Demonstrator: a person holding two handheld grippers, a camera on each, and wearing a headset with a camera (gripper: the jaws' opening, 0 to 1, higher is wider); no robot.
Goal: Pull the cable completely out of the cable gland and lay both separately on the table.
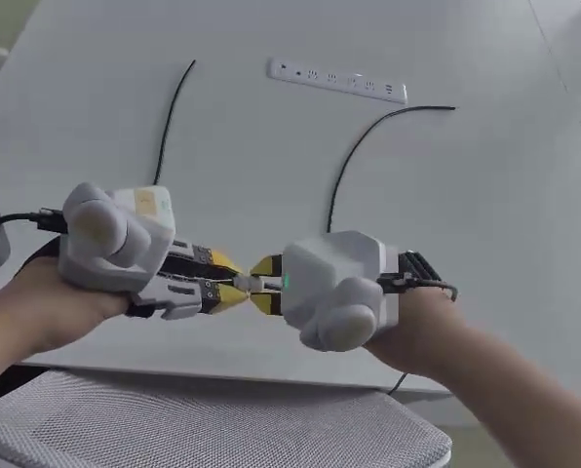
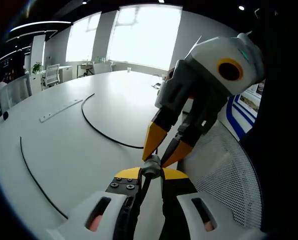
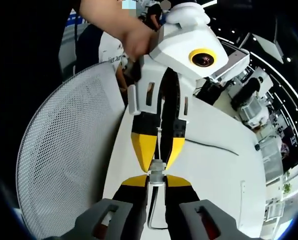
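Your two grippers meet tip to tip above the near edge of the plain white table (image 1: 446, 214), on the side of the long white power strip (image 1: 337, 81) that is closest to you. The left gripper (image 1: 234, 284) comes in from the left of the strip and the right gripper (image 1: 263, 286) from the right.

Between the yellow jaw tips sits the small grey cable gland (image 2: 151, 167). It is held in the air, well apart from the power strip and not on the table. In the left gripper view your left jaws are pressed against the gland from both sides. The thin black cable (image 2: 140, 196) runs back from the gland between these jaws, so it is not pulled out. The jaws of the right gripper are closed onto the other end of the gland. In the right gripper view the gland sits exactly between its two tips.

A loose black wire (image 1: 169, 117) lies on the table to the left of the power strip. A second curved black wire (image 1: 354, 156) lies just below the strip, and its near end goes behind your right gripper. I cannot tell if it is the same cable as in the gland.

The grey mesh chair back (image 1: 213, 424) is under your hands, on the side farthest from the strip
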